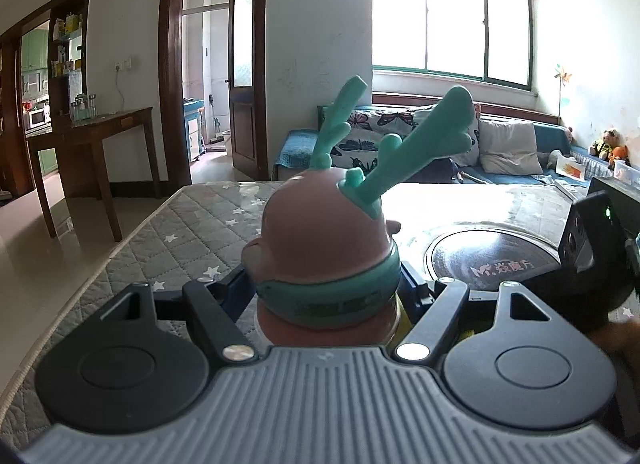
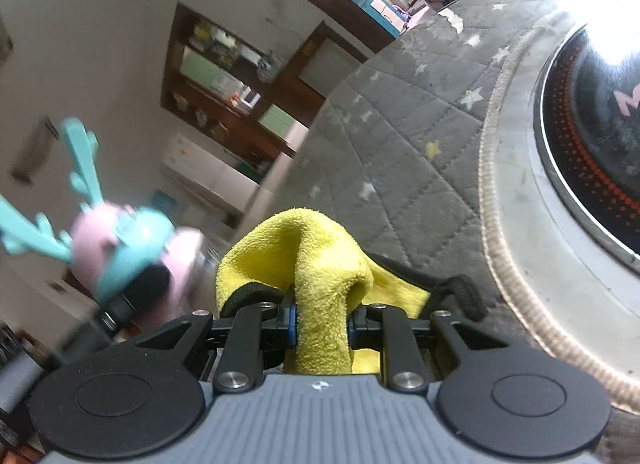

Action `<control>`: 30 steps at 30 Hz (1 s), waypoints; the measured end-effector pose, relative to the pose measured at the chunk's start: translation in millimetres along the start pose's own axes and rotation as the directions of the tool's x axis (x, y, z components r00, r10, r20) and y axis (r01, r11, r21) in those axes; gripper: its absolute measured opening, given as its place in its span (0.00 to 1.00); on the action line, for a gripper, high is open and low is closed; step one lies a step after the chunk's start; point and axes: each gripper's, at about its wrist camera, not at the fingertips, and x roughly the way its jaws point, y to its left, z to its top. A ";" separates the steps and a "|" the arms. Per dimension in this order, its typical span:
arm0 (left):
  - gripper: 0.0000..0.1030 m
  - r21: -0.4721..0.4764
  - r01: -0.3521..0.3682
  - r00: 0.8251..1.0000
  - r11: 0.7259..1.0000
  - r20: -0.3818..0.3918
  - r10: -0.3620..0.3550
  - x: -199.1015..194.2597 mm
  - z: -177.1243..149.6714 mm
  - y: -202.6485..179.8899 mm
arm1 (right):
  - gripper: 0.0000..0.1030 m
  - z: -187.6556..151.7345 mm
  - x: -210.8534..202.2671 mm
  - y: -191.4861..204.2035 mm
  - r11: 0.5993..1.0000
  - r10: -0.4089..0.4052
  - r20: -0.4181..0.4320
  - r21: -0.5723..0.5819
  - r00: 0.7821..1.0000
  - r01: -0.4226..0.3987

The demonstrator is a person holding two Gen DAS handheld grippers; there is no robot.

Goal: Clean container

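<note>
Right wrist view showed my right gripper (image 2: 322, 326) clamped on a bunched yellow microfibre cloth (image 2: 304, 264), a thick fold pinched between the pads while the rest ballooned up ahead of the fingers and trailed off to the right. Left wrist view showed my left gripper (image 1: 326, 296) closed around the container (image 1: 324, 260), a pink, dome-lidded cup with a teal band and two teal antlers (image 1: 404, 144) sticking up from the lid; the pads pressed on its body just under the band, though the body itself was mostly hidden behind the lid. I judged the main risk to be the antlers: if I brought the cloth in from above or swept it sideways, the loose pile could snag on a prong and either drag the cloth out of my grip or twist the cup in the left jaws. A hard wipe against the smooth dome could also lever the cup loose, since I held it low on the body. From the right camera the container sat to the left of the cloth and slightly higher, blurred, near but not touching it. Both hung over the grey quilted star-print table cover (image 2: 400, 136), with the round black induction cooktop (image 2: 592, 124) set into the table off to the right.
</note>
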 end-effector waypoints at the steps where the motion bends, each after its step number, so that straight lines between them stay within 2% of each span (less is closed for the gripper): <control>1: 0.72 0.001 -0.001 1.000 1.000 0.000 0.001 -0.1 0.0 -0.3 | 0.20 -2.8 1.0 1.4 1.000 -0.018 -0.005 -0.020 1.000 0.018; 12: 0.72 -0.003 -0.020 1.000 1.000 -0.003 0.020 -5.6 -3.6 -0.1 | 0.20 -29.5 -7.6 30.6 0.975 -0.109 -0.039 -0.201 0.993 0.099; 21: 0.72 -0.029 -0.075 0.997 0.997 0.009 0.075 -19.9 -13.2 -10.2 | 0.20 -26.5 -28.2 33.3 0.986 -0.063 -0.028 -0.154 0.998 0.058; 30: 0.70 -0.020 -0.059 0.998 0.998 0.017 0.059 -23.1 -12.9 -7.9 | 0.20 -0.9 -58.3 54.8 0.988 0.022 0.089 -0.154 0.996 -0.008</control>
